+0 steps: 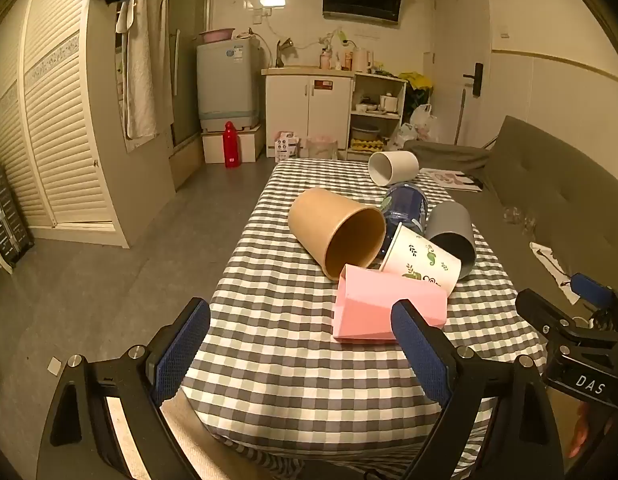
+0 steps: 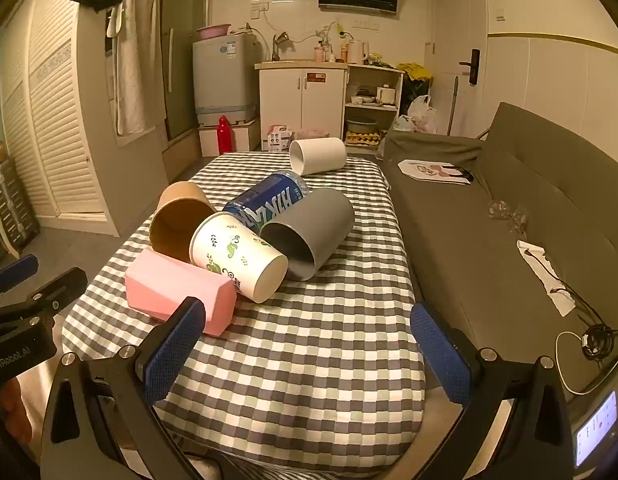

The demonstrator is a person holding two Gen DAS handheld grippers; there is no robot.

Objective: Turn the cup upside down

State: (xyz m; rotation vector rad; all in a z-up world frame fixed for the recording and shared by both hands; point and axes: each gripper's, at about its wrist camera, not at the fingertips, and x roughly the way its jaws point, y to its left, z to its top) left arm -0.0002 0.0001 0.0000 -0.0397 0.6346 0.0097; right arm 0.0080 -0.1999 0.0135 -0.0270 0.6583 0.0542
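Several cups lie on their sides on the checked tablecloth (image 1: 277,360) (image 2: 309,360): a brown paper cup (image 1: 333,228) (image 2: 177,220), a white cup with green leaf print (image 1: 423,260) (image 2: 237,254), a grey cup (image 1: 453,230) (image 2: 309,232), a pink angular cup (image 1: 385,304) (image 2: 177,292), a white cup (image 1: 393,166) (image 2: 319,155) at the far end, and a blue bottle (image 1: 405,204) (image 2: 269,198). My left gripper (image 1: 301,344) is open and empty, just short of the pink cup. My right gripper (image 2: 309,348) is open and empty above the near cloth.
A grey sofa (image 2: 509,220) runs along the table's right side, with cables (image 2: 589,340) and papers on it. Bare floor (image 1: 129,260) lies to the left. Cabinets and a washing machine (image 1: 227,80) stand at the back.
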